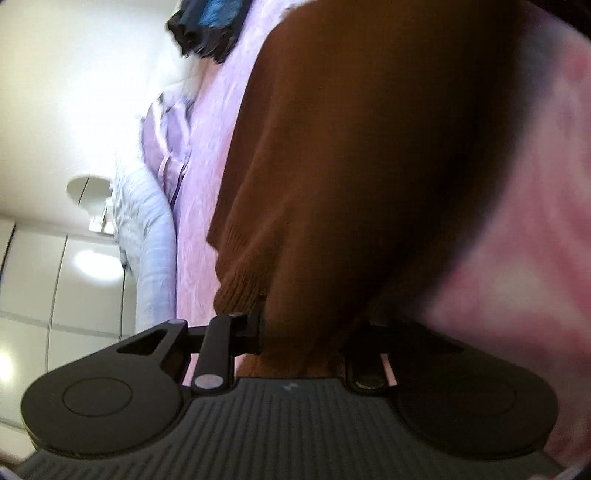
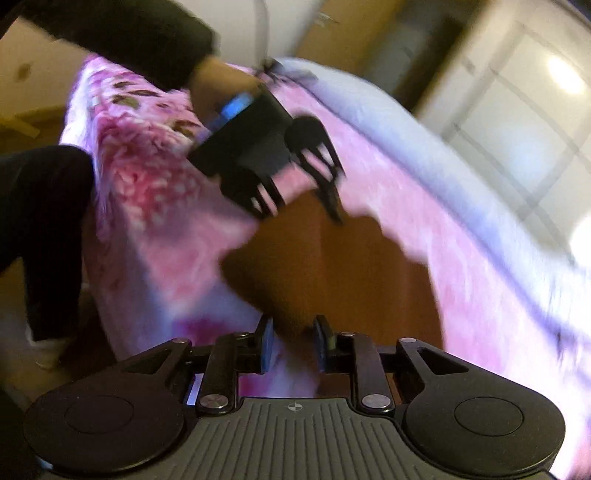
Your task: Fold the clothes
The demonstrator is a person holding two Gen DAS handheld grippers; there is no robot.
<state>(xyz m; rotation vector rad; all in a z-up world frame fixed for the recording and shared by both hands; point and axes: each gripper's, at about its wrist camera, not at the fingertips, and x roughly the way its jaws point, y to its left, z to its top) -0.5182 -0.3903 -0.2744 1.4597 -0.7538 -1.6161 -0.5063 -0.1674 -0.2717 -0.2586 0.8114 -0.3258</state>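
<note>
A brown knitted garment (image 1: pixel 351 166) lies on a pink flowered blanket (image 1: pixel 207 155). In the left wrist view it fills the middle and covers my left gripper (image 1: pixel 306 343); the fingers close on its fabric near the ribbed hem. In the right wrist view the garment (image 2: pixel 332 266) lies ahead, and my right gripper (image 2: pixel 293 343) holds a fold of it between nearly closed blue pads. The left gripper (image 2: pixel 295 192) shows there too, held by a hand at the garment's far edge.
The blanket (image 2: pixel 147 206) covers a bed with a pale grey quilt (image 2: pixel 406 122) along its far side. A dark and blue cloth pile (image 1: pixel 203 26) lies at the bed's far end. The person's dark trouser leg (image 2: pixel 40 221) stands by the bed's left side. White cupboards (image 2: pixel 517 92) stand behind.
</note>
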